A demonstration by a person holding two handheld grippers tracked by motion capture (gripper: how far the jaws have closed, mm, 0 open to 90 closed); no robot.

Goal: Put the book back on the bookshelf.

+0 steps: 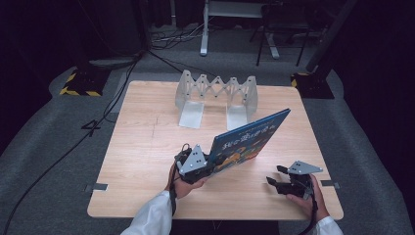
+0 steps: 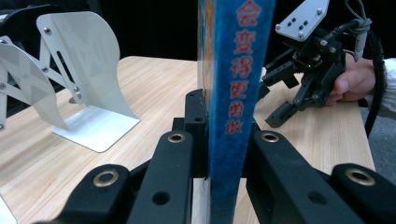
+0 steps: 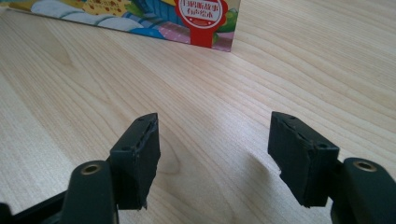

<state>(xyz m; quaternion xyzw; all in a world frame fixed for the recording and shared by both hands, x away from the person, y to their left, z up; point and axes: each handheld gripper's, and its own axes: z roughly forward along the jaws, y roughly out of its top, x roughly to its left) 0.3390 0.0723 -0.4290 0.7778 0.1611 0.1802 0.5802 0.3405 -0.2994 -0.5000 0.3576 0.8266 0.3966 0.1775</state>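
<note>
Left gripper [image 2: 219, 154] clamps the blue hardcover picture book [image 1: 249, 139], tilted up near the table's [image 1: 142, 147] front edge; the white metal expanding bookend rack [image 1: 217, 93] at the far edge awaits it (right gripper [image 3: 215, 154] gapes, holding nothing).

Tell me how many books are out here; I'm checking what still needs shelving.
1. A blue picture book is clamped by its spine in the left gripper, tilted up over the table in front of the expandable white book rack, which holds none.

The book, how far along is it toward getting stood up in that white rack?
Done: the left gripper is shut on the book and has it tilted up off the table. In hand: carrying it. Left: moving it to the white folding rack behind. The right gripper hovers open, holding nothing.
</note>
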